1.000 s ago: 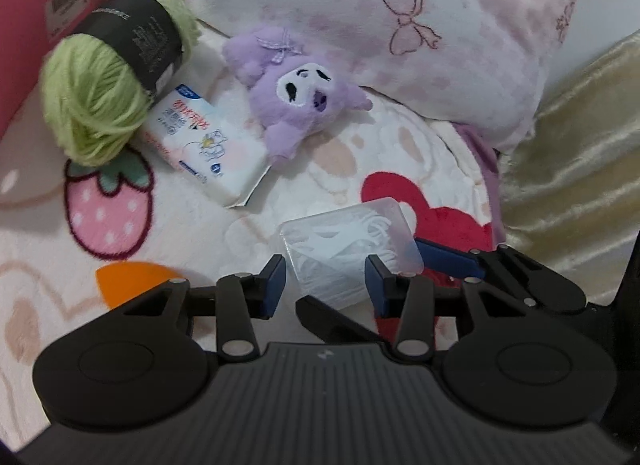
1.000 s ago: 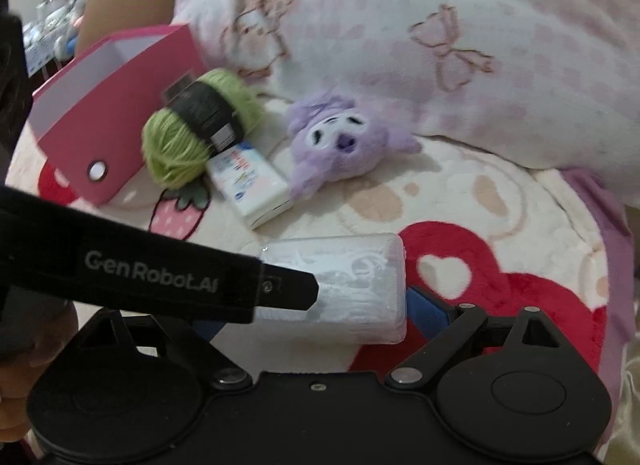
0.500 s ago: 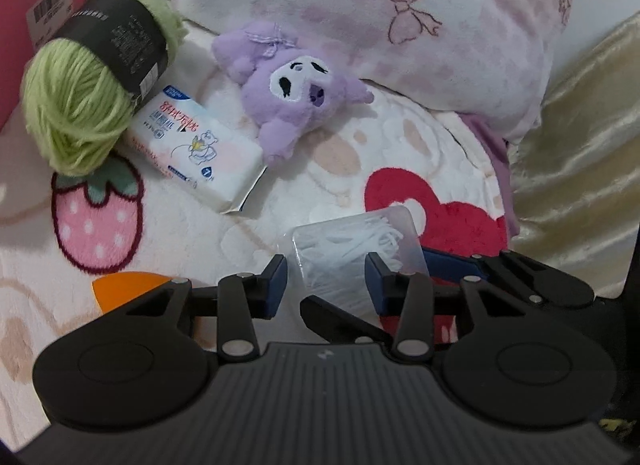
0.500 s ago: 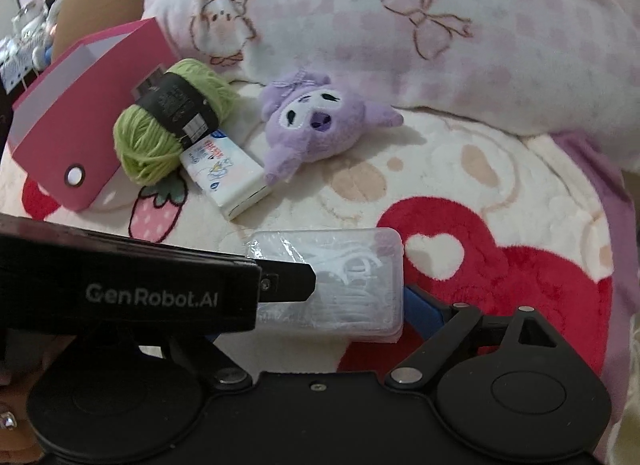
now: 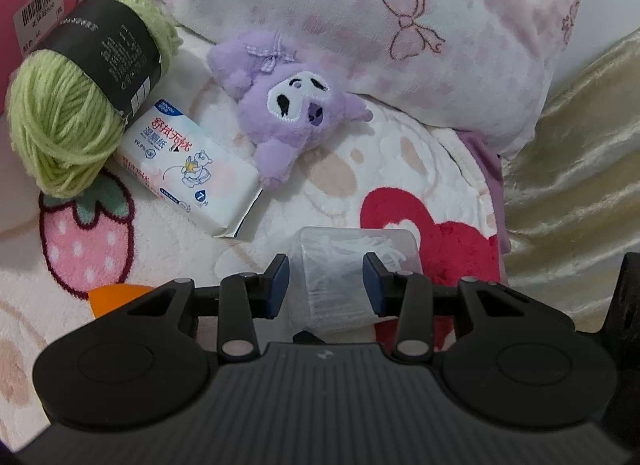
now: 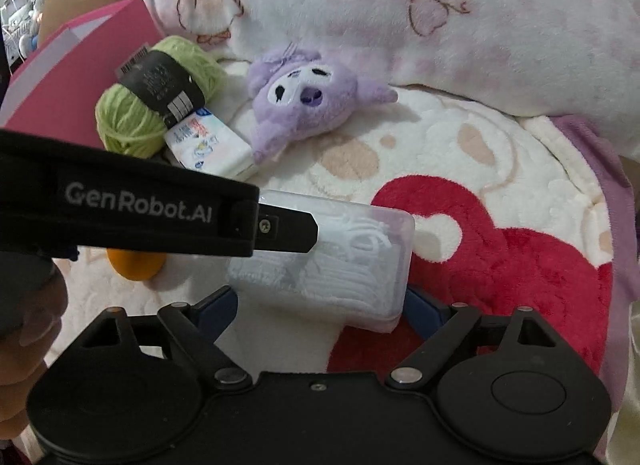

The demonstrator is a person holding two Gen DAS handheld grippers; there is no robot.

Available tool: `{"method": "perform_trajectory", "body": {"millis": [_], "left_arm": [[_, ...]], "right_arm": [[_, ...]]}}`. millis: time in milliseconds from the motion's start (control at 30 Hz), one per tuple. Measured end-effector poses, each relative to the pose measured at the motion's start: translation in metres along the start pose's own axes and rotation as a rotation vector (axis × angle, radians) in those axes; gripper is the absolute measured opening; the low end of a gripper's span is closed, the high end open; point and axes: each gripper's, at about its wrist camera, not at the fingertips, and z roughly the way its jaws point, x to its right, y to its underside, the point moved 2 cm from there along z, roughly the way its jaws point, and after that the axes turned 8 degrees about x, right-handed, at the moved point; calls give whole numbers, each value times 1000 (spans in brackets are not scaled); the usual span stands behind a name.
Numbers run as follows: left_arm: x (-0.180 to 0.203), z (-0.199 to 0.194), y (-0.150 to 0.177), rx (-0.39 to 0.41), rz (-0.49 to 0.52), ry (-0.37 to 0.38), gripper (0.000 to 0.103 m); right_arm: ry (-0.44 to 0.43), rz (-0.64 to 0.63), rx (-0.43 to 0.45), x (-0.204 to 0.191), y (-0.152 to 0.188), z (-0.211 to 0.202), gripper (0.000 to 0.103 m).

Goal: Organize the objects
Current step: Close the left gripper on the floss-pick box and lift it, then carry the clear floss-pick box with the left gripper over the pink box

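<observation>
Bed: covered by a printed fleece blanket [image 5: 340, 185]; a large pink-checked pillow [image 5: 360, 17] is propped at the far side.

A pink storage box [image 6: 80, 65] is seen at far left, open, nothing visible inside it from here.

Against it a green yarn ball [image 5: 60, 125] is laid, touching a tissue pack [image 5: 192, 173]. A purple plush toy [image 5: 296, 109] lies just beside the pack.

Task item in hand: a clear plastic box [image 5: 340, 265] of white picks, low over the blanket's red heart, nearest the cameras.

Left tongs [image 5: 326, 283]: jaws just closed further. The clear box is held between the pads across its narrow width, and a grip is judged made.

Right tongs [image 6: 320, 305]: jaws wide, also just closed further. The box's long ends sit between the pads. Whether they press cannot be told.

Step judged: pick-up of the clear box, both tools engaged, sorting barely begun.

Next move, as judged: one grip to be confirmed firm, the other released. The box is then to be lifted clear and carried left, over the yarn, to the pink box.
</observation>
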Motion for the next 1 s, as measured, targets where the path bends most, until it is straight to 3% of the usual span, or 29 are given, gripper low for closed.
{"method": "perform_trajectory", "body": {"millis": [500, 1000], "left_arm": [[16, -61, -19, 22, 89, 14, 39], [4, -151, -22, -45, 201, -3, 38]], "right_arm": [[-56, 109, 98, -17, -15, -51, 89], [-52, 125, 128, -92, -8, -104, 88]]}}
